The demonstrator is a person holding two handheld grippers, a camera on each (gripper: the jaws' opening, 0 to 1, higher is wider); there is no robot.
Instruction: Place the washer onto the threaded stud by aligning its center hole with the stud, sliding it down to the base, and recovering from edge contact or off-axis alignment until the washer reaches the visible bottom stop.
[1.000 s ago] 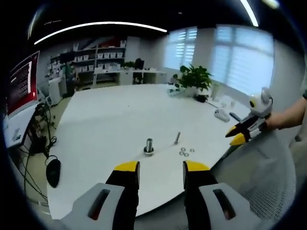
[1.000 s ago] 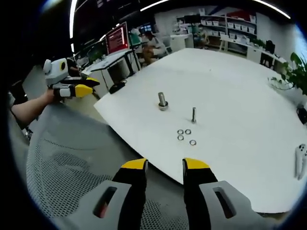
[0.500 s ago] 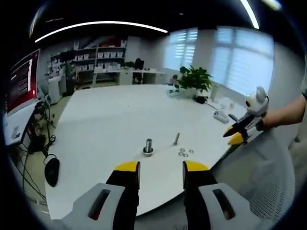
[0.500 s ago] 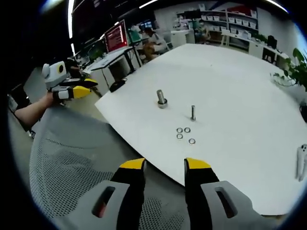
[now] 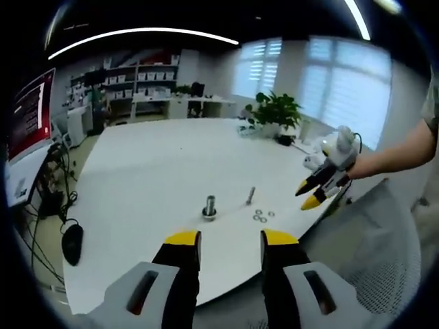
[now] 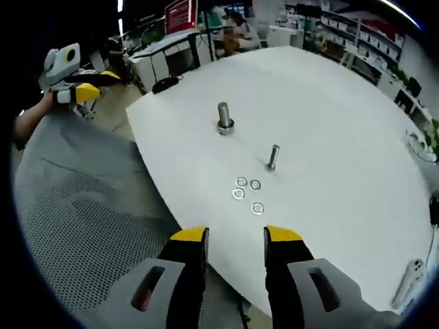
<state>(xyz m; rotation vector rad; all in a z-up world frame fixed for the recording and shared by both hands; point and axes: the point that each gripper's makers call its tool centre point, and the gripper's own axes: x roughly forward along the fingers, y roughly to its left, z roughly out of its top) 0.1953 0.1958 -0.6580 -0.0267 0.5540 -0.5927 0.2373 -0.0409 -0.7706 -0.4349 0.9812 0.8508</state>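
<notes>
On the white table (image 5: 151, 164) stand a thick bolt with a nut at its base (image 5: 209, 207) (image 6: 223, 118) and a thin threaded stud (image 5: 250, 195) (image 6: 273, 157). Several loose washers (image 5: 262, 216) (image 6: 247, 193) lie flat just in front of the stud. My left gripper (image 5: 230, 240) is open and empty, held short of the table's near edge; the right gripper view shows it far left (image 6: 92, 86). My right gripper (image 6: 234, 236) is open and empty, above the table edge near the washers. In the left gripper view it (image 5: 309, 197) hangs right of the washers.
A grey mesh chair back (image 6: 75, 219) (image 5: 377, 260) lies under the right gripper. A red-screen monitor (image 5: 27, 113) and a mouse (image 5: 70, 241) are on the left desk. A potted plant (image 5: 274, 110) and a white controller (image 6: 409, 274) sit on the table's far side.
The right gripper has moved in toward the table, closer to the washers, which now sit lower and larger in its view. The left gripper has barely moved.
</notes>
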